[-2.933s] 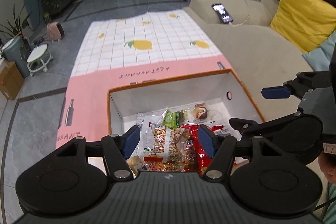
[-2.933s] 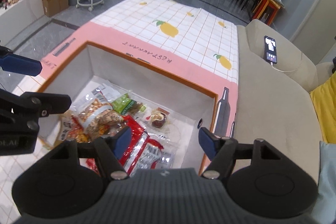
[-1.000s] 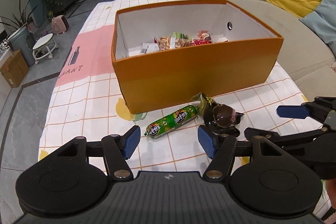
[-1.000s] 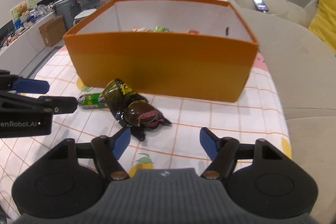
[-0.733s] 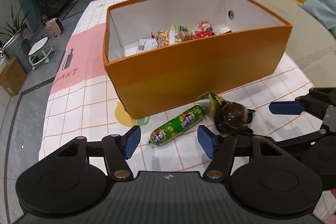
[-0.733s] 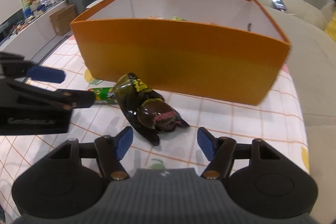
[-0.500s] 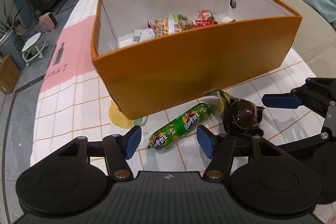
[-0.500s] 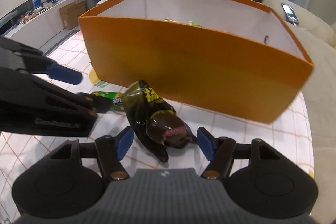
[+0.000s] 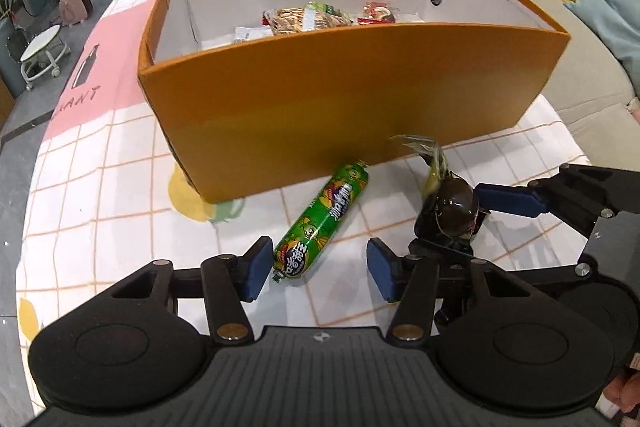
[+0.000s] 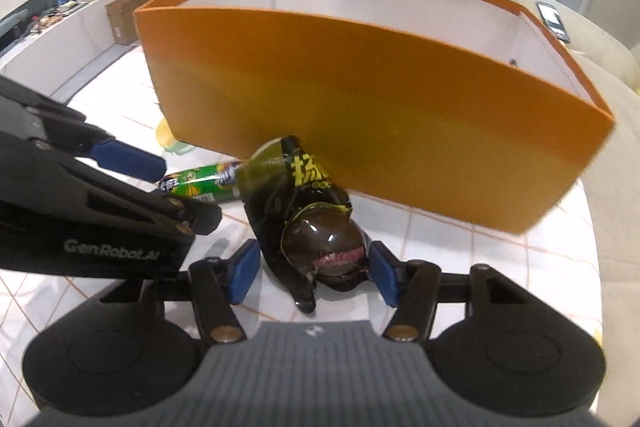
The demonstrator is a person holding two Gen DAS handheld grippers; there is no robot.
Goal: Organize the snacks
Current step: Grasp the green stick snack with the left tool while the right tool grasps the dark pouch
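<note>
Checked tablecloth [image 9: 100, 187] carries all items. Left gripper [image 9: 318, 269] is spread, straddling the near end of the green sausage [image 9: 324, 223] in front of the orange box [image 9: 340, 107]. Right gripper [image 10: 312, 273] is spread around the dark packet [image 10: 316, 239], beside the box front. Judged light, slippery, crinkly; grip each mid-body. Other snacks [image 9: 316, 19] lie inside the box.

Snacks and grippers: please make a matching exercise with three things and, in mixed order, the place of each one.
Things:
1. green sausage stick
2. dark snack pouch
3. peanut bag

Places:
a. inside the orange box
b. between the open fingers of the right gripper
c. on the cloth, just ahead of the open left gripper

Pairs: 1-c, 2-b, 3-a
</note>
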